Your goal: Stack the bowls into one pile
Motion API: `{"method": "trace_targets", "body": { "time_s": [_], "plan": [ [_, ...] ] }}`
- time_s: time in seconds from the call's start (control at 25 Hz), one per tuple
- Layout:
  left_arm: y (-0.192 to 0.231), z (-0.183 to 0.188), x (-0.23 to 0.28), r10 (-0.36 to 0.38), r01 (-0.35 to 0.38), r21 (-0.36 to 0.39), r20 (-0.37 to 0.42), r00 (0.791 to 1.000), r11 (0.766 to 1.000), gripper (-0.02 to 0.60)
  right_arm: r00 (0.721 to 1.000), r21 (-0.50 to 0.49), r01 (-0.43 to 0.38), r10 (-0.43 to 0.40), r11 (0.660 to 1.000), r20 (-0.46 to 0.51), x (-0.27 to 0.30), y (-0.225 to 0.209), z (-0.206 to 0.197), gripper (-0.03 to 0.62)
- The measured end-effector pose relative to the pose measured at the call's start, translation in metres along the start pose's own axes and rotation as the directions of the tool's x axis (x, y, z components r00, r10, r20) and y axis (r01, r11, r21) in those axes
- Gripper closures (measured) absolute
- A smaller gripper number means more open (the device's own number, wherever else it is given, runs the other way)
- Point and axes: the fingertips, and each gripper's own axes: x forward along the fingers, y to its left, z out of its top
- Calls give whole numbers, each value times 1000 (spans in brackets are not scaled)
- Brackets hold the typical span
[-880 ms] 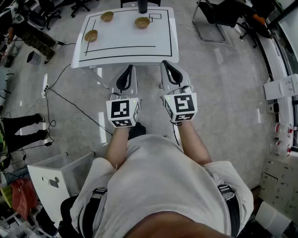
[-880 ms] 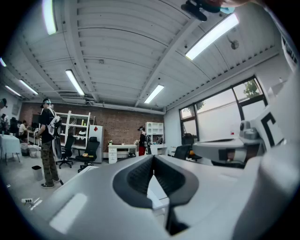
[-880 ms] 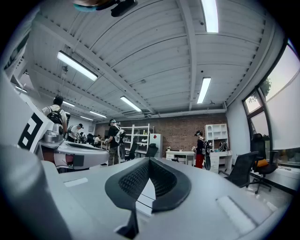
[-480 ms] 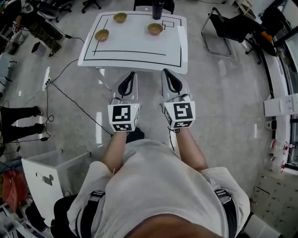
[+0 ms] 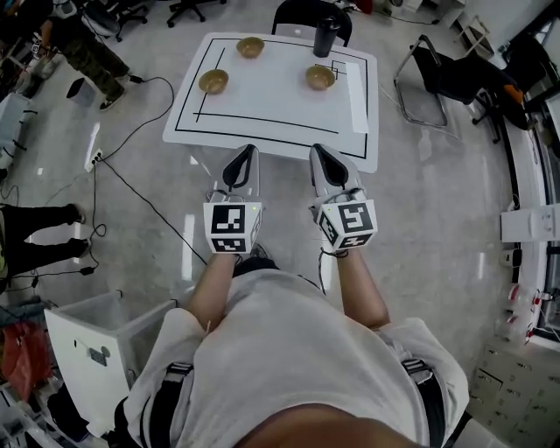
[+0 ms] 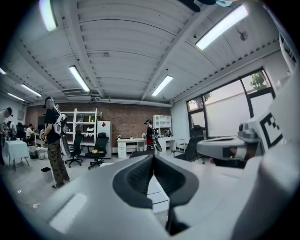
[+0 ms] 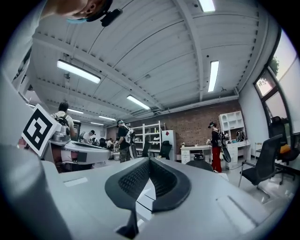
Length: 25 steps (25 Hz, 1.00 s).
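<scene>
The left hand-held gripper (image 5: 248,153) and the right hand-held gripper (image 5: 318,151) are hovering side by side, just short of the white worktop (image 5: 271,109). Each is keeping its jaws pressed together with nothing between them. Three brown bowls are sitting well apart on the worktop: the far bowl (image 5: 250,46), the left bowl (image 5: 213,81), and the right bowl (image 5: 320,77) near a dark tumbler (image 5: 325,37).

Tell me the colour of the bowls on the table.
The three small round bowls are golden brown; head view.

chair (image 5: 293,13) beyond table (image 5: 271,105) cut by top edge; bowl (image 5: 213,81) insides unreadable
</scene>
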Motion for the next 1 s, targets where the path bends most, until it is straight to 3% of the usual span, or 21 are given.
{"method": "trace_targets", "body": {
  "time_s": [0.28,0.76,1.0],
  "plan": [
    [67,1,26,-30,30,-11,6,1000,999,580,999,113,-42,40,993,17,70,14,3,595],
    [121,-28,89,-106,103,-49,-72,992,993,580,989,-11,56,-57,998,-138,130,-19,-8,595],
    [141,-20,139,-114,113,-21,-82,990,993,580,978,-58,1,-13,998,-210,182,-41,-10,595]
  ]
}}
